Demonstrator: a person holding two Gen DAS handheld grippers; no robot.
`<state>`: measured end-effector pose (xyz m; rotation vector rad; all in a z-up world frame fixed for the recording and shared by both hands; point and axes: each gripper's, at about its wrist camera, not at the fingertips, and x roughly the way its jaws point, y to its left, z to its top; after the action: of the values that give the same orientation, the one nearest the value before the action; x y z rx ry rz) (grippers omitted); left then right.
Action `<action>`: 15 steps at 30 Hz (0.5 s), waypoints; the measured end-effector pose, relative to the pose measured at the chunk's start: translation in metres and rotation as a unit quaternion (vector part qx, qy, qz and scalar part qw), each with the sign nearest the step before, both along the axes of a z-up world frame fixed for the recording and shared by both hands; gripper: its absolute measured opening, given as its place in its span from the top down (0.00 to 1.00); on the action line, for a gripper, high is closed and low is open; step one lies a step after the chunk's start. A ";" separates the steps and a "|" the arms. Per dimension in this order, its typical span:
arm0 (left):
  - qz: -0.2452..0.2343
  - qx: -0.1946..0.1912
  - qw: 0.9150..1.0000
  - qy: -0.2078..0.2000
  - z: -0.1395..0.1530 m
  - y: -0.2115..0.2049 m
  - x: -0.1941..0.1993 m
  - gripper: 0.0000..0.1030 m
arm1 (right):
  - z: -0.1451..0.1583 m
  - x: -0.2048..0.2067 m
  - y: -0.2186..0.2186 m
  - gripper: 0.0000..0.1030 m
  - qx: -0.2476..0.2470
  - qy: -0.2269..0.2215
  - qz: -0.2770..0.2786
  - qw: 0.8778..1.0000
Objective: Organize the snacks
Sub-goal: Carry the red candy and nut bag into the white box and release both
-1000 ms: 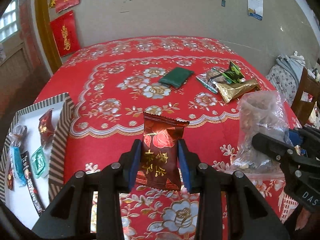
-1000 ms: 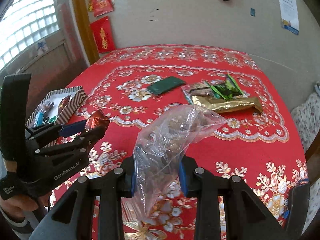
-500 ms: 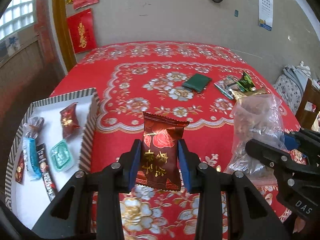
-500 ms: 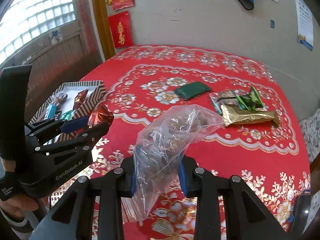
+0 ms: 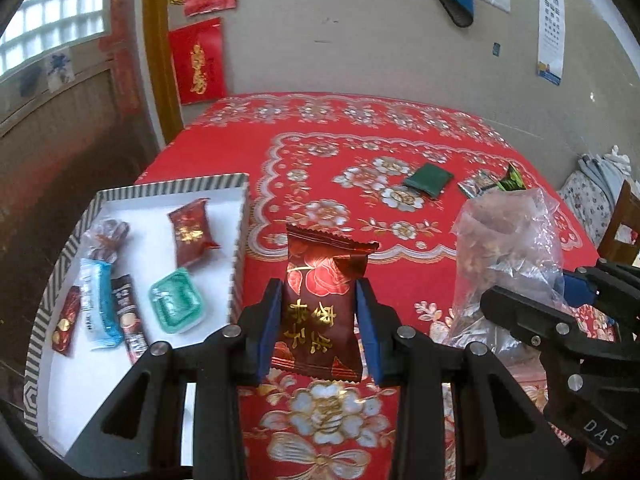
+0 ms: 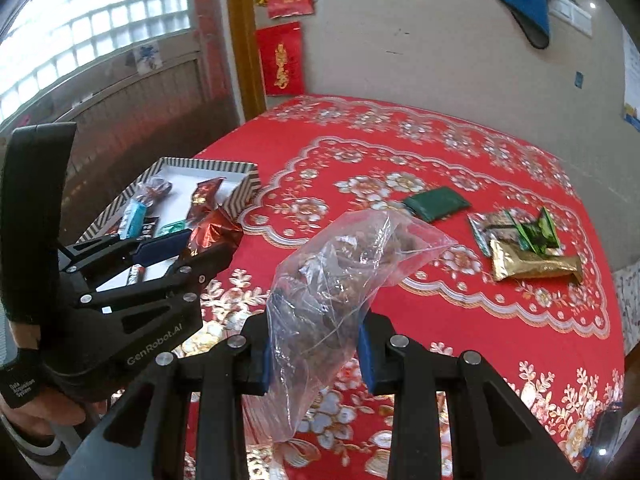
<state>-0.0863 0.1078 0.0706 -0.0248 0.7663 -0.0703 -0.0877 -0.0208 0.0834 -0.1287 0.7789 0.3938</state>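
Your left gripper (image 5: 318, 328) is clenched on a dark red snack packet (image 5: 322, 308), which stands upright between the blue pads with its serrated top edge pointing to 12 o'clock. The packet hangs above the red floral tablecloth (image 5: 360, 152), just beside the near right corner of the striped box (image 5: 238, 248).

The box lies at 9 o'clock in your left wrist view. On its white floor rest a second red packet (image 5: 191, 236), a teal jelly cup (image 5: 176, 306), a light blue wrapper (image 5: 98, 306), a dark stick sachet (image 5: 130, 320), a small red sachet (image 5: 66, 326) and a clear-wrapped sweet (image 5: 108, 236).

Your right gripper (image 6: 316, 344) is closed on a clear plastic bag (image 6: 340, 280) holding brown contents; the bag rises from the pads toward 1 o'clock and sags below them. In the left wrist view this bag appears at 3 o'clock.

Left on the tablecloth, in the right wrist view: a dark green pouch (image 6: 436, 203) at 1 o'clock, and at 2 o'clock a gold bar wrapper (image 6: 534, 266) touching a cluster of green and silver packets (image 6: 516, 232).

On the wall hang a blue cloth (image 6: 524, 0) and red paper hangings (image 6: 282, 62).
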 end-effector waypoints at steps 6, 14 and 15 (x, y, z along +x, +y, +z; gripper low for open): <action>0.021 -0.005 1.000 -0.009 0.005 0.025 -0.010 0.63 | 0.005 -0.002 0.024 0.69 -0.005 -0.005 0.026 1.000; 0.049 -0.007 0.999 -0.016 0.009 0.054 -0.019 0.63 | 0.010 -0.006 0.061 0.69 -0.014 -0.011 0.065 0.998; 0.053 -0.007 0.998 -0.017 0.010 0.057 -0.020 0.63 | 0.011 -0.007 0.064 0.69 -0.014 -0.012 0.069 0.997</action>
<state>-0.1062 0.1646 0.0802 -0.0766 0.7292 0.0240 -0.0945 0.0427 0.0942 -0.2131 0.7549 0.5107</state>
